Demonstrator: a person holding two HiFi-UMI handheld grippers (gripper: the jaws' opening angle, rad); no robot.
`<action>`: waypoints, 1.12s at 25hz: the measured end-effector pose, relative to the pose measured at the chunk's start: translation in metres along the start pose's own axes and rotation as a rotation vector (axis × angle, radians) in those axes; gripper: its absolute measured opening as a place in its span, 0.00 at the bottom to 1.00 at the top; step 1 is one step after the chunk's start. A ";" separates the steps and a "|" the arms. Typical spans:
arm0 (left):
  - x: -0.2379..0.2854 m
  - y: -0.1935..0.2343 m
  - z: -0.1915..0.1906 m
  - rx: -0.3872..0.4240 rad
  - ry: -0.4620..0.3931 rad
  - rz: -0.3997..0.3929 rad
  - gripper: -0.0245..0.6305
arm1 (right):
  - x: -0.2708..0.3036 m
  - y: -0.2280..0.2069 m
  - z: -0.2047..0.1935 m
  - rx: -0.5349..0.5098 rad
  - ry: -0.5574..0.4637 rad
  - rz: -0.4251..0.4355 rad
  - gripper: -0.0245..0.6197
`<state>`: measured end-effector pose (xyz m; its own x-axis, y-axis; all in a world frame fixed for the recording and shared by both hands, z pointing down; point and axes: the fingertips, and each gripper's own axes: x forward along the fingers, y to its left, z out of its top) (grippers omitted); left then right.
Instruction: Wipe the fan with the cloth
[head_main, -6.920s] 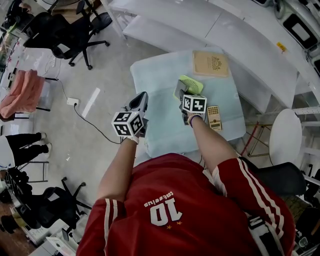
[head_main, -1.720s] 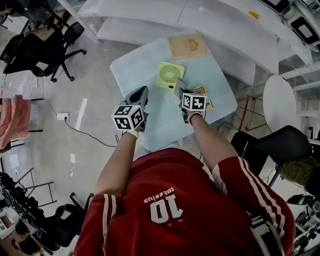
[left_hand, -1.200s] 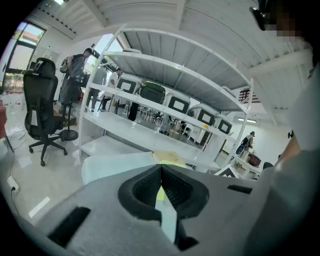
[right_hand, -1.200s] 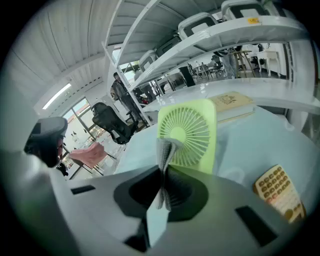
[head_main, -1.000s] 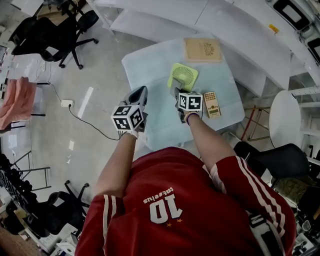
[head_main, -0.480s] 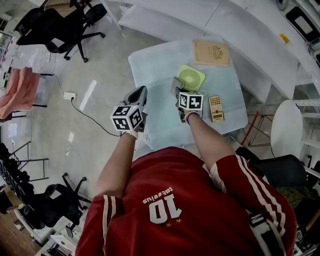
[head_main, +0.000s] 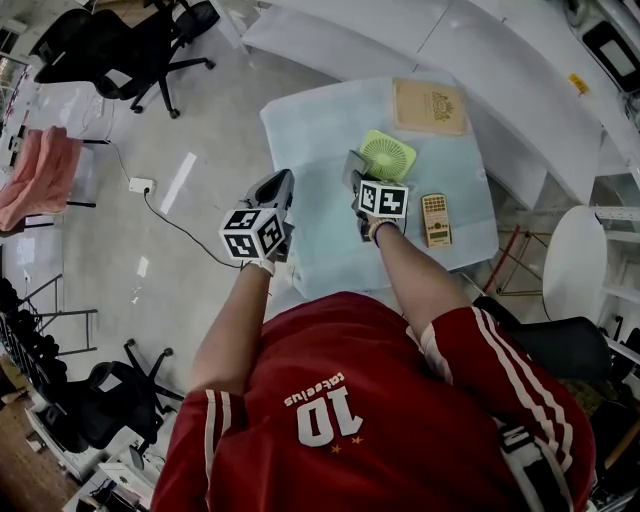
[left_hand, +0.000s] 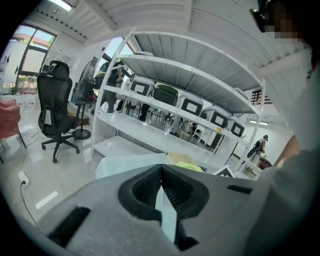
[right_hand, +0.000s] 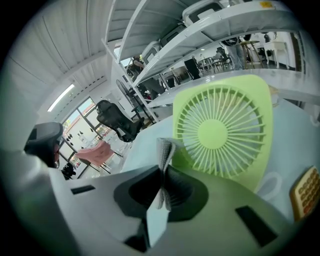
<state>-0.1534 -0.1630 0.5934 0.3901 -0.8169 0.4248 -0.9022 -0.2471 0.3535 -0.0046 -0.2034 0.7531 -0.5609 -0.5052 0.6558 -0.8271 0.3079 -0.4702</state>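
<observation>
Cloth (right_hand: 164, 150) at the fan (right_hand: 225, 127)
The cloth is clamped in the right tongs (right_hand: 162, 176) just before the fan, which is stood on the counter (head_main: 310, 130). The left tongs (left_hand: 161, 169) are closed on nothing, left of the fan. The fan is judged light and tippable; its rigid frame should be steadied, its thin grille wiped gently.

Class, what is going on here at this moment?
A person holds a hand-held gripper in each hand at a small table. The right hand-held gripper is shut on a grey cloth, just in front of the green fan. The left hand-held gripper is shut and empty, off to the side.
</observation>
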 end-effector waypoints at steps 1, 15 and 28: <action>0.000 0.000 0.001 0.000 0.000 -0.001 0.05 | 0.001 0.000 0.000 0.000 0.000 0.000 0.08; -0.001 0.005 0.001 -0.007 0.000 0.005 0.05 | -0.001 -0.013 0.000 0.013 -0.006 -0.029 0.07; -0.005 0.009 -0.003 -0.012 0.010 0.007 0.05 | -0.004 -0.016 0.002 0.004 -0.015 -0.046 0.08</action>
<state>-0.1629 -0.1596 0.5969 0.3855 -0.8131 0.4361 -0.9027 -0.2346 0.3606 0.0110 -0.2076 0.7565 -0.5216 -0.5305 0.6682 -0.8519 0.2804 -0.4423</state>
